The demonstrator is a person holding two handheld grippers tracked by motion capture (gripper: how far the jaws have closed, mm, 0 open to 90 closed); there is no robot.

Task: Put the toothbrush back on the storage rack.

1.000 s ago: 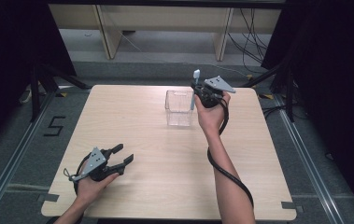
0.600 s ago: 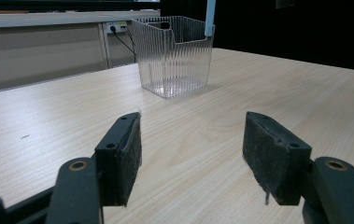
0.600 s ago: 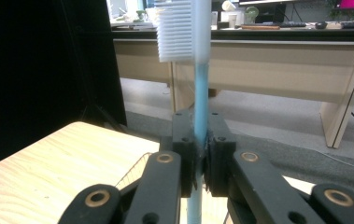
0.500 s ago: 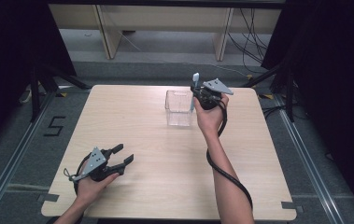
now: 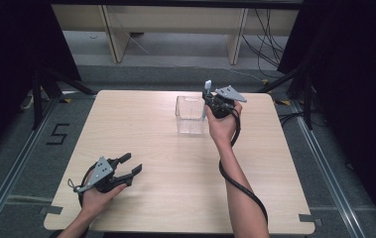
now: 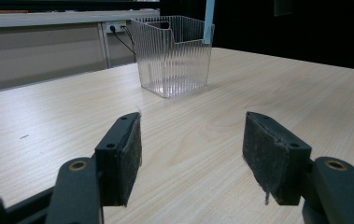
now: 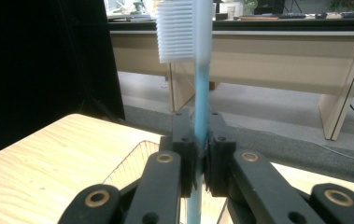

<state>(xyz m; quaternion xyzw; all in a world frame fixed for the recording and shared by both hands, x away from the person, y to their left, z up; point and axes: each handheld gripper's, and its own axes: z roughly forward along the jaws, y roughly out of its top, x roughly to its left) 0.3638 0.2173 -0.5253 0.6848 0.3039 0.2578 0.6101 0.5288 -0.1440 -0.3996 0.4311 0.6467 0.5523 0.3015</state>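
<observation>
Since the earlier frames we see almost nothing changed: our right hand has shifted only slightly beside the container, and our left hand has kept its place near the front of the table.

Our right gripper [image 7: 201, 156] has its jaws closed tight on the toothbrush [image 7: 201, 112], gripping the blue handle just below its middle. The brush stands upright, its white bristle head at the top and turned to the left in the right gripper view. In the high view the right gripper [image 5: 210, 103] sits raised at the right side of the clear plastic container [image 5: 190, 115], with the toothbrush [image 5: 207, 89] rising above the hand. Whether the lower end of the handle touches the container wall we cannot tell; in the left gripper view the blue handle [image 6: 208, 21] lines up with the container's far right corner.

Our left gripper [image 6: 191, 154] has its jaws apart, with nothing between the pads, and it points level across the wood toward the container [image 6: 174, 56]. In the high view the left gripper [image 5: 126, 168] lies low near the front left of the table [image 5: 151, 144], well apart from the container and from the other hand.

The container is ribbed, transparent and upright, set toward the far side of the table, slightly right of centre. A black cable [image 5: 240, 183] trails from the right gripper along the forearm.
</observation>
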